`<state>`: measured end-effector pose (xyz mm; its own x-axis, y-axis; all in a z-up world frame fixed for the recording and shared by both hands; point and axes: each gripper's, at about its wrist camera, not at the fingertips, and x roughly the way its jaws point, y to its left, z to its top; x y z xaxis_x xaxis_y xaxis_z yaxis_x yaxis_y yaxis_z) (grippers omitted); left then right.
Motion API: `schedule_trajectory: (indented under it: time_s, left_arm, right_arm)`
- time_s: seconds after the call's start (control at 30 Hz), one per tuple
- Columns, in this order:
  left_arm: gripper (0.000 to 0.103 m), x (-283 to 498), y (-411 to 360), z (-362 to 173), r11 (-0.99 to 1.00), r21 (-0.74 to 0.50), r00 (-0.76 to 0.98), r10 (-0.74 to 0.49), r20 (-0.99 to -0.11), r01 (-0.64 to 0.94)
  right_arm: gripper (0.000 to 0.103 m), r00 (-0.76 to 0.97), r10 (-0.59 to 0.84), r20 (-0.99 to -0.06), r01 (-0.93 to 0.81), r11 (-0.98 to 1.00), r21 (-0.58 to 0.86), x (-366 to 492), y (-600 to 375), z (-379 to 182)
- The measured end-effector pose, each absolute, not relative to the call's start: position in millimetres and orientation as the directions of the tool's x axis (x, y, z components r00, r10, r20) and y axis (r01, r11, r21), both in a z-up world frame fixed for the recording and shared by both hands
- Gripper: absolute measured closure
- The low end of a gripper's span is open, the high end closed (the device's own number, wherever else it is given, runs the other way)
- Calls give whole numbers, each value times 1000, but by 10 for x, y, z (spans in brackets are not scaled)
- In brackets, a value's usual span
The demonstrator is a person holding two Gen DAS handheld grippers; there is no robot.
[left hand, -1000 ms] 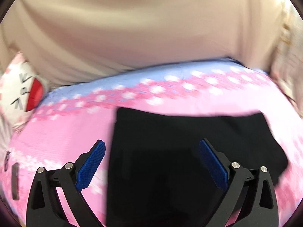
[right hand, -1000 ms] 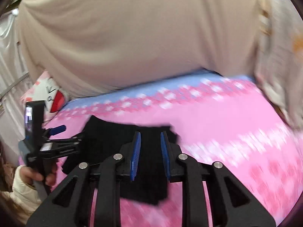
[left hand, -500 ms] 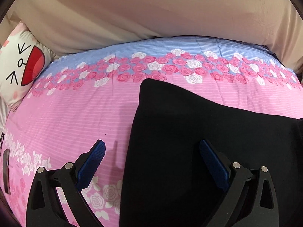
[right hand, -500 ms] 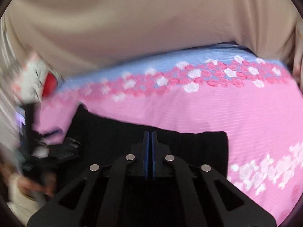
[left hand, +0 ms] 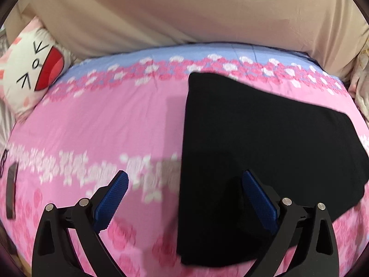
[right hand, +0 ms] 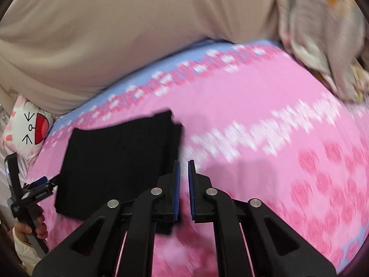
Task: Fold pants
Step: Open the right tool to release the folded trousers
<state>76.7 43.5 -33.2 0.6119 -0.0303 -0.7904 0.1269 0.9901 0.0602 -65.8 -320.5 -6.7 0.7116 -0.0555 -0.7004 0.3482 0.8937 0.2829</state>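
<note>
Each camera sits on its gripper and looks forward and steeply down along the fingers, close over the bed. The left view faces the pants from their near left edge; the right view looks from their right. Both share the pants, the pillow and the beige cover.

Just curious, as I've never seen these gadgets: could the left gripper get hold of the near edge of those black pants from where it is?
Probably yes. The left gripper is wide open, the left edge of the black pants lies between its fingers, and only bare pink bedspread lies around it.
</note>
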Motion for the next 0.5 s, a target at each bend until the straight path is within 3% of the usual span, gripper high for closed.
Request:
schedule_trajectory:
  time_s: [0.37, 0.5]
  left_arm:
    - [5, 391, 466, -414, 989, 91, 595, 3, -803, 118]
    - [5, 275, 552, -441, 988, 28, 573, -65, -817, 151]
  right_arm:
    - [96, 689, -19, -725, 351, 884, 310, -1103, -3165, -323]
    - [96, 688, -9, -726, 341, 886, 313, -1148, -3100, -361]
